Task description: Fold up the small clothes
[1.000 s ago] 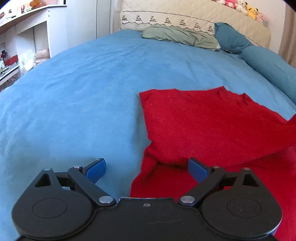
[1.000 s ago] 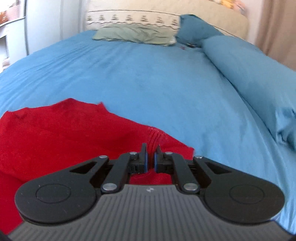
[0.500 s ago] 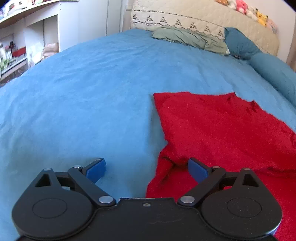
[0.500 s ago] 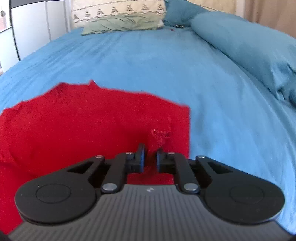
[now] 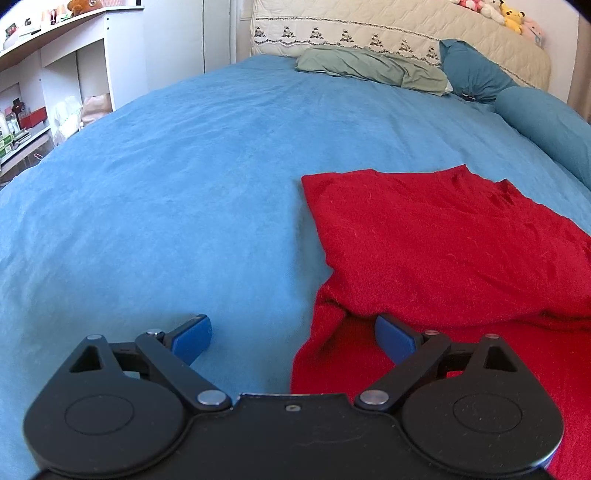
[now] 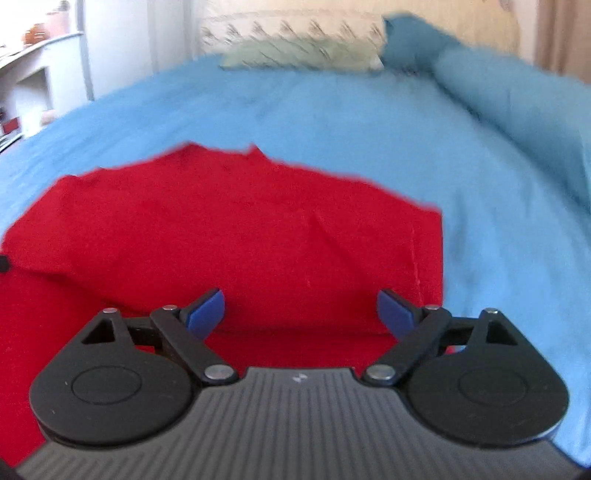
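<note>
A red garment (image 5: pixel 436 251) lies on the blue bed (image 5: pixel 184 177), with an upper layer folded over a lower one. My left gripper (image 5: pixel 293 338) is open and empty, low over the garment's left edge, its right finger over the red cloth. In the right wrist view the same red garment (image 6: pixel 236 229) fills the near middle. My right gripper (image 6: pixel 301 314) is open and empty just above its near right part. That view is blurred.
A green pillow (image 5: pixel 369 68), a cream headboard cushion (image 5: pixel 388 33) and dark blue pillows (image 5: pixel 476 74) lie at the head of the bed. A rolled blue duvet (image 6: pixel 517 96) runs along the right side. White shelves (image 5: pixel 44 81) stand to the left.
My right gripper was shut on a corner of the red garment and has opened and let it go; the cloth now lies flat. My left gripper stayed open and shifted a little left.
</note>
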The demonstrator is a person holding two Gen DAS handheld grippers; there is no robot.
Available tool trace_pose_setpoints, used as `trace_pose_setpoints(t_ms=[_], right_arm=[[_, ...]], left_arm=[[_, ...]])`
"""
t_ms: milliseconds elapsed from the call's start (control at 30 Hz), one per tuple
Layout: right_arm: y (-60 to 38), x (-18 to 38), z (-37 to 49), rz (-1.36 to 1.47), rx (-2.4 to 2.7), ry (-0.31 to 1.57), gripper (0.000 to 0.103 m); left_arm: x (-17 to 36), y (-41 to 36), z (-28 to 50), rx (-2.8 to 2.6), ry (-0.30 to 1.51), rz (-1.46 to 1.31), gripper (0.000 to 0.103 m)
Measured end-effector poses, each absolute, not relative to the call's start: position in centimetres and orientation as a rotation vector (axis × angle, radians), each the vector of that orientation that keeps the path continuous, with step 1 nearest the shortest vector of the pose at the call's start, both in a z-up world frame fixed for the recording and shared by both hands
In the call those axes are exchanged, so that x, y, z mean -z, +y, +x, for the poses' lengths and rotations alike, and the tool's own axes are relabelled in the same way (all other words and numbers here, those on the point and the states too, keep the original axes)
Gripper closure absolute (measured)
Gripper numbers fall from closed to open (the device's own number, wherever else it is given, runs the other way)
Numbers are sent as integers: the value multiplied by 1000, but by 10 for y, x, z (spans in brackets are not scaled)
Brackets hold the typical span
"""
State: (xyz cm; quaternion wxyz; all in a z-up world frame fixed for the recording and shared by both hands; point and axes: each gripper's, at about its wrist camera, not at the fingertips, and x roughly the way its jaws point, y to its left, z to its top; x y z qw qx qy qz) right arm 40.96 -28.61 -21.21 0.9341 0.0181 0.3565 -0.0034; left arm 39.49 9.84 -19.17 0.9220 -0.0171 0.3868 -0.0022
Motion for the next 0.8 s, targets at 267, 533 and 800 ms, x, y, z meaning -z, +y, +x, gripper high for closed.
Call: trace_pose_setpoints(t_ms=[267, 533, 800], right_arm=[[-298, 155, 366, 96, -42, 627, 0], [-331, 61, 245, 53, -30, 585, 0], [-349, 80, 120, 60, 9, 734, 0]], left_arm=[[151, 93, 369, 22, 760, -1, 6], [59, 101, 266, 129, 717, -71, 0], [73, 111, 167, 137, 862, -63, 0]])
